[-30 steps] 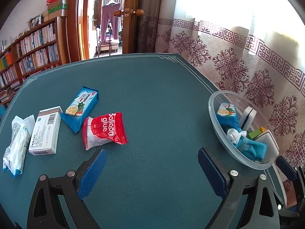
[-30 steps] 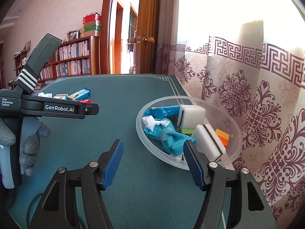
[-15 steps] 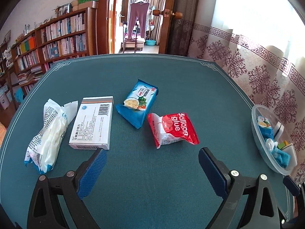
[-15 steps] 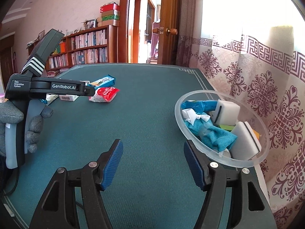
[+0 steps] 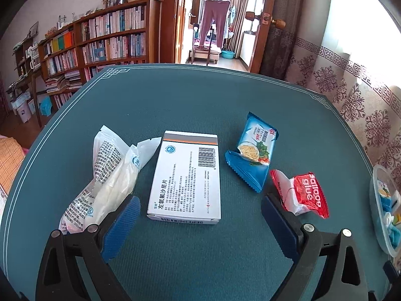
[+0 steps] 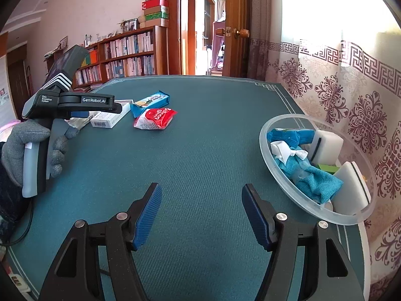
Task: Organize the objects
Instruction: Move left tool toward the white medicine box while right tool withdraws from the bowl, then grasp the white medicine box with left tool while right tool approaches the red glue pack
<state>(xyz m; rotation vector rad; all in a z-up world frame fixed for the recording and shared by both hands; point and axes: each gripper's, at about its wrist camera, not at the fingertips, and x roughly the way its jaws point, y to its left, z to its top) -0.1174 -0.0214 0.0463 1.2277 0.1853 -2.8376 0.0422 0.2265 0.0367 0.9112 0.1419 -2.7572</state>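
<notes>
Meanwhile, the left gripper (image 5: 198,222) hangs wide open over the white medicine box (image 5: 186,176) lying flat on the green table (image 5: 200,100); squaring both pads to its long sides should help. The right gripper (image 6: 201,213) waits unclenched and empty beside the clear bowl (image 6: 265,130).

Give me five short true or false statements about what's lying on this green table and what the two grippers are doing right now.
1. The white medicine box lies flat between the left gripper's open jaws. True.
2. The red balloon glue packet is in the clear plastic bowl. False: it lies on the green table.
3. The right gripper holds a sponge. False: it is empty.
4. A teal cloth lies in the bowl. True.
5. The blue cracker packet stands upright. False: it lies flat.
</notes>
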